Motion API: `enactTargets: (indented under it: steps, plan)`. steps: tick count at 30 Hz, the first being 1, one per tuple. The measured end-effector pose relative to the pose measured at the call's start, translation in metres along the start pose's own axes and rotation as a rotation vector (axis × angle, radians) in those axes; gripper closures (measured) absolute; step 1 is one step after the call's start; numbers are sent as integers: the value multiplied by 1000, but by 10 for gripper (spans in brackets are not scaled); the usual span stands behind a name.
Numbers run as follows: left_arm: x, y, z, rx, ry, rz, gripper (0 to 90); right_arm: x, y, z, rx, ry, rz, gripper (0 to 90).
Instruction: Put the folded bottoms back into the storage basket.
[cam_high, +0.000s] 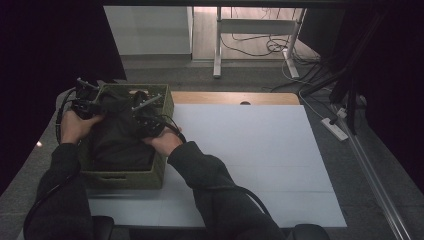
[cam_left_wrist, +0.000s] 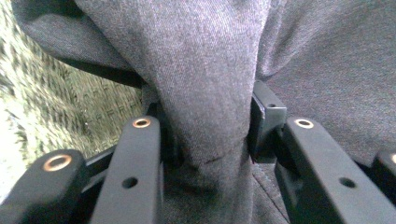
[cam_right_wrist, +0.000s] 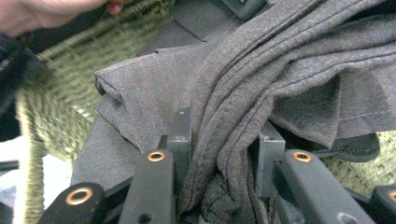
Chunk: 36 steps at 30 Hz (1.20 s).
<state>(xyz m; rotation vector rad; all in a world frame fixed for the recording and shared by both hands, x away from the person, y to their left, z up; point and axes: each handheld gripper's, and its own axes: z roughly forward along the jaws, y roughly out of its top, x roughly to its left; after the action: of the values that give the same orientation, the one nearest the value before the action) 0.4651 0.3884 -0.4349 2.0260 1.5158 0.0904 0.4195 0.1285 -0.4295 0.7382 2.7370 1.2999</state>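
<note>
A green woven basket (cam_high: 125, 179) stands at the left of the table with a dark grey garment (cam_high: 117, 140) bunched inside it. My left gripper (cam_high: 95, 106) is at the basket's far left corner, and in the left gripper view (cam_left_wrist: 210, 121) its jaws pinch a thick fold of the grey garment (cam_left_wrist: 205, 56), with basket weave (cam_left_wrist: 84, 102) behind. My right gripper (cam_high: 142, 116) sits over the basket's right side. In the right gripper view (cam_right_wrist: 224, 144) its jaws clamp several layered hems of the garment (cam_right_wrist: 243, 79) above the basket wall (cam_right_wrist: 65, 79).
A white sheet (cam_high: 250, 150) covers the table right of the basket, with a wooden edge (cam_high: 235, 97) at the back. A power strip (cam_high: 336, 129) and cables lie on the floor at right. The other hand (cam_right_wrist: 46, 11) shows at the basket rim.
</note>
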Motion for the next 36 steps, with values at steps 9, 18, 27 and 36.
enactTargets:
  steps: [9, 18, 27, 36]
  plan:
    - [0, -1, 11, 1, 130, -12, 378, 2, -7, 3, 21, -48, -56, 446]
    - [-1, -1, -6, -173, 36, -38, 141, -5, -2, -28, -77, -67, -121, 195]
    - [-9, 11, 12, -86, 73, -74, 358, -20, -11, -45, -101, -28, -104, 113]
    - [5, 16, 60, 75, 191, -213, 751, -29, -19, -71, -129, -24, -100, 114]
